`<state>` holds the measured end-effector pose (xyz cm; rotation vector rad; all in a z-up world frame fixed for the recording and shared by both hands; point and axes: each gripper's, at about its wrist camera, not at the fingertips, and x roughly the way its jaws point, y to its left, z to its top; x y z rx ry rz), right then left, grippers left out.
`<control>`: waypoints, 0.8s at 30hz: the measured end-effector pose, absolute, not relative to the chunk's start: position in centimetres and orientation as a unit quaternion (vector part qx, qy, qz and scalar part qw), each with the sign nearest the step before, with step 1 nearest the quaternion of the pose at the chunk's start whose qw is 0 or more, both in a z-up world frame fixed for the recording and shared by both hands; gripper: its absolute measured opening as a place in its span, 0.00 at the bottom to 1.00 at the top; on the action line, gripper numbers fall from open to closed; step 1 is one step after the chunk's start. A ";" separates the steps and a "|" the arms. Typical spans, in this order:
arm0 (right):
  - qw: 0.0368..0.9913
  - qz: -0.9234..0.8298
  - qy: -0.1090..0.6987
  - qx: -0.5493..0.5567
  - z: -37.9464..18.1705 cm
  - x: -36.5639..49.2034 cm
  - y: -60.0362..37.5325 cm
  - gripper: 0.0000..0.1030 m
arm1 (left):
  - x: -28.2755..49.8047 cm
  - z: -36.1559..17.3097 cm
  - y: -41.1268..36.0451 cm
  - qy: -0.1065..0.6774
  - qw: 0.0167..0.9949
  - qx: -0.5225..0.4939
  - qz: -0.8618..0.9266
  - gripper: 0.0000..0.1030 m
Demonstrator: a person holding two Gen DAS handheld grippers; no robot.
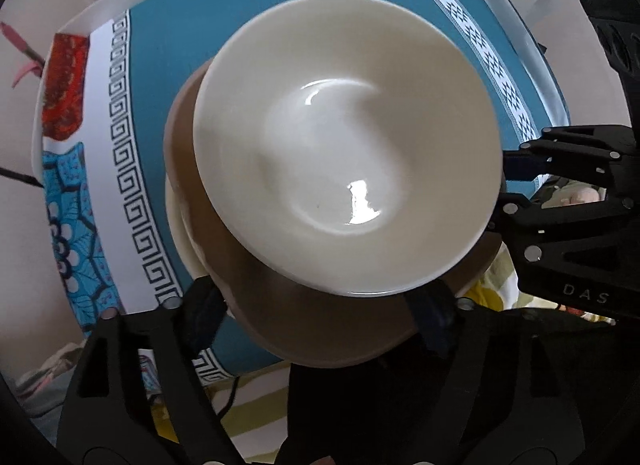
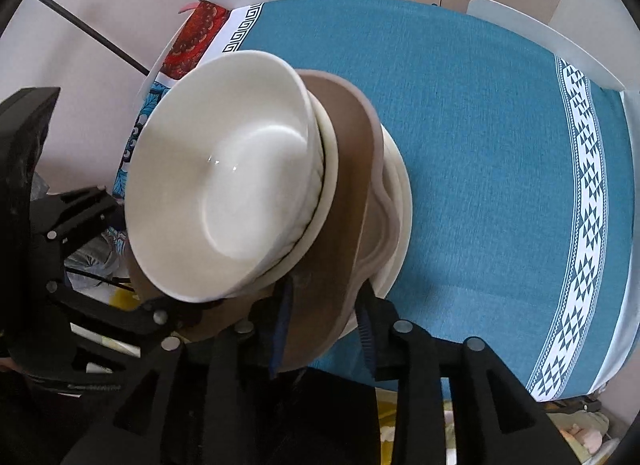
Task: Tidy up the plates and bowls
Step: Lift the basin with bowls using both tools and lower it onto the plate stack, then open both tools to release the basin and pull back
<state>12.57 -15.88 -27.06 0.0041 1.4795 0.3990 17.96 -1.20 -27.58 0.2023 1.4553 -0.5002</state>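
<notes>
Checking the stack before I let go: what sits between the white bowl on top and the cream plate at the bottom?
In the right wrist view, a smaller cream dish and a brown plate lie between the white bowl and the cream plate.

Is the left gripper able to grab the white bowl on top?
Probably yes. The white bowl sits uncovered on top of the stack, and the left gripper is open right by its near rim, astride the brown plate.

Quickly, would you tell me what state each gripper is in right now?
Left gripper: open, fingers astride the brown plate.
Right gripper: open, astride the same plate's rim.
</notes>
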 end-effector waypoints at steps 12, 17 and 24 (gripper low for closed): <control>0.734 0.179 0.655 0.021 -25.0 11.3 -16.9 0.40 | 16.3 -25.1 2.0 0.650 0.736 0.072 -0.177 0.82; 0.749 0.172 0.640 0.032 -23.3 9.0 -17.8 0.40 | 14.4 -23.3 1.7 0.630 0.757 0.066 -0.162 0.82; 0.819 0.152 0.553 0.034 -16.2 5.3 -19.7 0.40 | 10.6 -15.4 2.1 0.525 0.839 0.050 -0.134 0.82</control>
